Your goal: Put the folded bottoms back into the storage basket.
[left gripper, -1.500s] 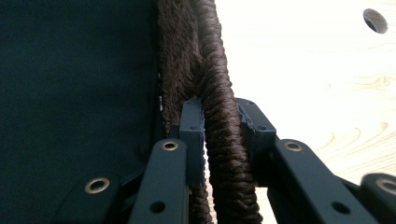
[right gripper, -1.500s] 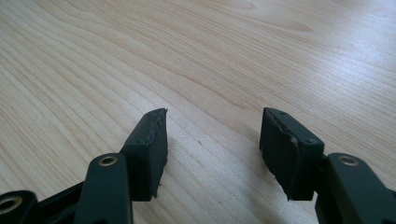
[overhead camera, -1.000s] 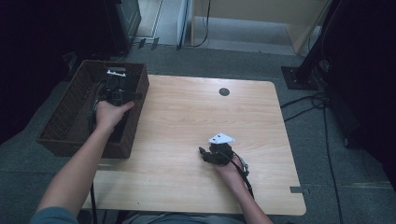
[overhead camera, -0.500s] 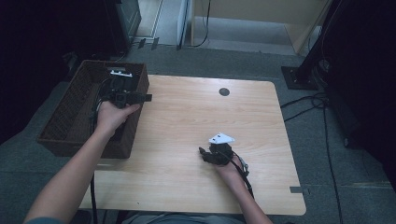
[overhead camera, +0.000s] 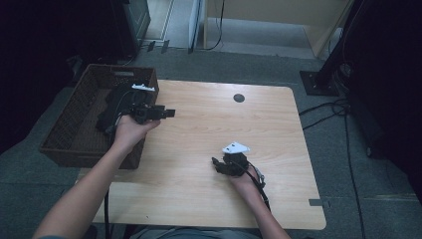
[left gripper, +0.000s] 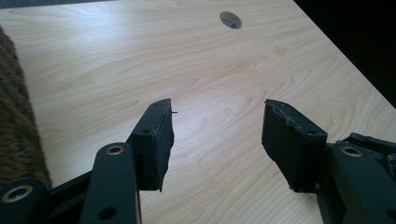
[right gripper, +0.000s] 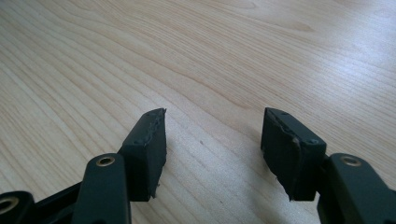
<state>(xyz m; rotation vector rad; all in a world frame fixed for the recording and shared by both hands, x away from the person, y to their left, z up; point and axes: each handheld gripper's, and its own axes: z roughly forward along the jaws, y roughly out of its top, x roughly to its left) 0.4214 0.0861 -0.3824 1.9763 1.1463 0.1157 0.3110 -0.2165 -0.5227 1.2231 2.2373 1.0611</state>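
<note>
High view: person at pale wooden table (overhead camera: 199, 149) w/ a black two-jaw gripper in each hand.
Landmark: dark brown woven wicker basket (overhead camera: 74, 139), rectangular, sitting on the table's left end and overhanging it.
Left gripper (overhead camera: 169, 113): just past the basket's right rim, over bare wood, jaws pointing away from the basket toward table centre. In the left gripper view its jaws stand wide apart w/ nothing between; the basket's fuzzy brown wall (left gripper: 14, 121) runs along the left edge of that view.
Right gripper (overhead camera: 215, 164): well apart from the basket, toward the table's near-right area, low on the wood. In the right gripper view its jaws stand apart too, empty, only wood grain beyond.
Thing in hand: the basket, nearest the left gripper; a dark item lies inside it, too dim to ID.
Handling (judgement): prob. light but bulky; woven walls stiff enough to hold shape yet flex a bit; rough weave = not slippery; not fragile.
Where to grip: pinch the right rim, jaws straddling the wall, one inside, one outside. Near mid-length of that side to limit twisting.
Risk: one-point pull may swivel or tip it off the edge; 2nd gripper on the near rim would steady it.
Other: small round dark cable hole (overhead camera: 239, 97), far side of the table, well apart from the basket.
</note>
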